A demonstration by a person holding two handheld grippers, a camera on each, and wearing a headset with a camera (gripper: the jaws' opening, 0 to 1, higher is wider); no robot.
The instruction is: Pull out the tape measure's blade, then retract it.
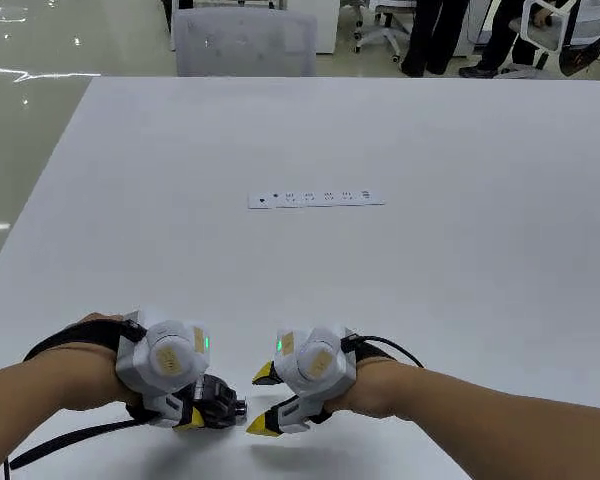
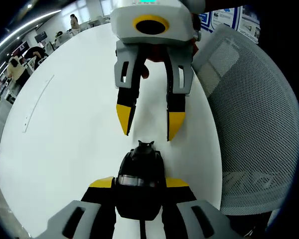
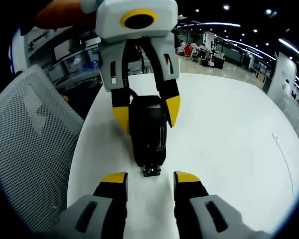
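Note:
A black tape measure (image 1: 216, 402) is clamped in my left gripper (image 1: 212, 408) just above the near edge of the white table (image 1: 380, 280). In the left gripper view the case (image 2: 139, 184) sits between the yellow-tipped jaws, its blade hook (image 2: 145, 145) pointing forward with the blade wound in. My right gripper (image 1: 260, 400) faces it, open, its tips just short of the hook. In the right gripper view the hook (image 3: 152, 171) lies just ahead of the gap of my right gripper (image 3: 150, 178), and my left gripper (image 3: 145, 113) holds the case (image 3: 149, 134) behind it.
A white strip with small printed marks (image 1: 316, 198) lies mid-table. A grey mesh chair (image 1: 245, 42) stands at the far edge, and another mesh chair back (image 2: 249, 124) is close behind the near edge. People and office chairs are at the far right (image 1: 460, 35).

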